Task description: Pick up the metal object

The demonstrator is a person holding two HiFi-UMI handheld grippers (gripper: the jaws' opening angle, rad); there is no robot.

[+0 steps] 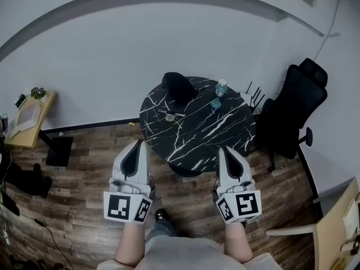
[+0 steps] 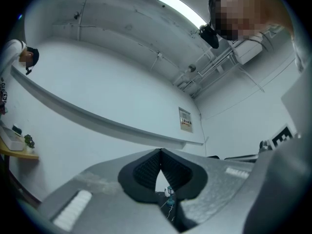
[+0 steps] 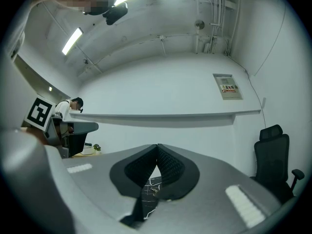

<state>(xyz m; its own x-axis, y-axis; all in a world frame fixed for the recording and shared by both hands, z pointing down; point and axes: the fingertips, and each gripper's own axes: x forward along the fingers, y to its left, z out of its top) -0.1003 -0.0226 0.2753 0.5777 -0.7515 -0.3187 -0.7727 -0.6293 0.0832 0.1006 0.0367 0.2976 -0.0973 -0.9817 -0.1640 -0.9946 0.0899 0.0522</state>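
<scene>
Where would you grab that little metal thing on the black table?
Likely across the middle of the metal object, coming down from above: it lies flat on the table toward the left side. Its shape is too small to tell.

The metal object (image 1: 169, 116) on the round table (image 1: 216, 136) is too small to tell its shape
</scene>
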